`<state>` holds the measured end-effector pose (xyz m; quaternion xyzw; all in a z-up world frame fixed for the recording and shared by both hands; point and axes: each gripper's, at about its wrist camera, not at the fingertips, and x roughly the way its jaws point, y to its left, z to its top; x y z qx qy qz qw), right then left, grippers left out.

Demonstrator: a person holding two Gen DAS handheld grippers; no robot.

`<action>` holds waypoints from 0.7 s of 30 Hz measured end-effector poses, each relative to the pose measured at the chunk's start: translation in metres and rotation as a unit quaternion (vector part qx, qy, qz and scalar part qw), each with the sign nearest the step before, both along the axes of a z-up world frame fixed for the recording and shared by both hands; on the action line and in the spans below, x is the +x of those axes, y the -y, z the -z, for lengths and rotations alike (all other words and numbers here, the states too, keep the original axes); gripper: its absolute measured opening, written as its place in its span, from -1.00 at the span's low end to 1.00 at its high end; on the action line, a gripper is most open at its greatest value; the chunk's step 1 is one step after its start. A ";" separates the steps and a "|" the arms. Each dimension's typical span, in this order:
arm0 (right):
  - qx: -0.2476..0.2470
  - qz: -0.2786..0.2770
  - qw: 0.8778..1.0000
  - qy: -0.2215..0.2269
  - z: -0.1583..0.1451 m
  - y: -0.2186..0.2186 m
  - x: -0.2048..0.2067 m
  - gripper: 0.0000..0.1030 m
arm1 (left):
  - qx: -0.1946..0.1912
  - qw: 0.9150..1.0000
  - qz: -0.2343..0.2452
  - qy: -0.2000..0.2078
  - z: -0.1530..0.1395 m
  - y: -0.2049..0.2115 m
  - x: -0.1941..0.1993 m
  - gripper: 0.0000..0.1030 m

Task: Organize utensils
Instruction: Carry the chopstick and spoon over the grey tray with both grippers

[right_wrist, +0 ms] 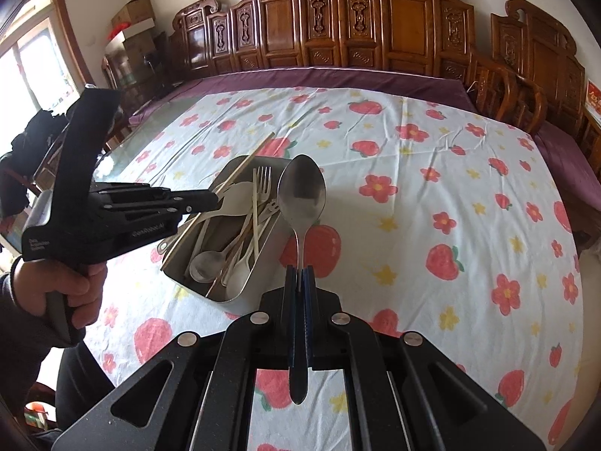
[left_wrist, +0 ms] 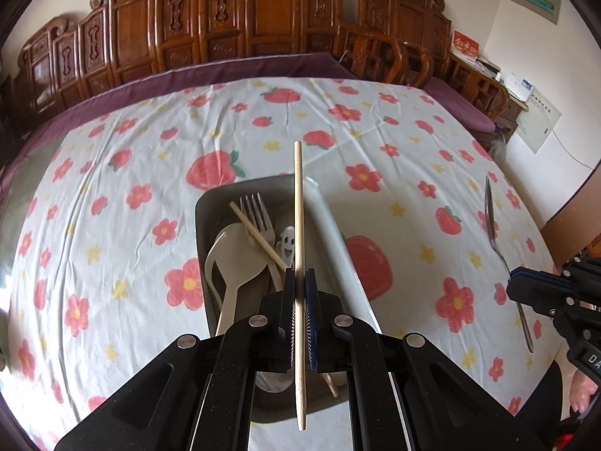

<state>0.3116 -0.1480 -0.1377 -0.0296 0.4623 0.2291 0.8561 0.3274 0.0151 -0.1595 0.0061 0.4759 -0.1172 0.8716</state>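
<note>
Pinched between the pressed-together pads of the left claw (left_wrist: 300, 282), a wooden chopstick (left_wrist: 299, 225) stands nearly upright in the left wrist view, its upper end rising past the far rim of the metal tray (left_wrist: 201, 225) and its lower end hanging below the pads. Beside it, the right claw (right_wrist: 299, 274) is clamped on the handle of a steel spoon (right_wrist: 301, 191), the bowl held up over the flowered cloth just to the right of the tray in the right wrist view. Both tools are carried by a person whose hand (right_wrist: 71, 293) grips the left tool's handle at the picture's edge. Below the chopstick, the tray already holds a good share of the cutlery: a pale rice paddle (left_wrist: 234, 255), a steel fork (left_wrist: 259, 214), a second chopstick (left_wrist: 257, 236) lying across them, a small utensil with a smiling face (left_wrist: 287, 242), and, seen from the other side, another metal spoon (right_wrist: 206, 261) among pale plastic pieces. Around the tray, the strawberry-print cloth (left_wrist: 112, 225) covering the worktop shows no other loose utensils in either view. By that evidence the job looks close to finished, with the two pieces in the air apparently the last to go in. Neither has been set down yet; the chopstick sits over the tray, the spoon just beside it.
</note>
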 end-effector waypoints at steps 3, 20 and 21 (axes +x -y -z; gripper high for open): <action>-0.001 -0.003 1.000 -0.003 0.003 -0.005 0.004 -0.90 | -0.001 1.000 -0.003 -0.007 0.007 -0.003 0.004 -0.92; 0.018 -0.015 1.000 -0.018 0.022 -0.047 0.036 -0.90 | 0.010 1.000 -0.018 0.011 0.003 -0.031 -0.011 -0.58; 0.019 -0.016 0.999 -0.019 0.023 -0.051 0.038 -0.90 | 0.011 1.000 -0.019 0.014 0.001 -0.034 -0.012 -0.58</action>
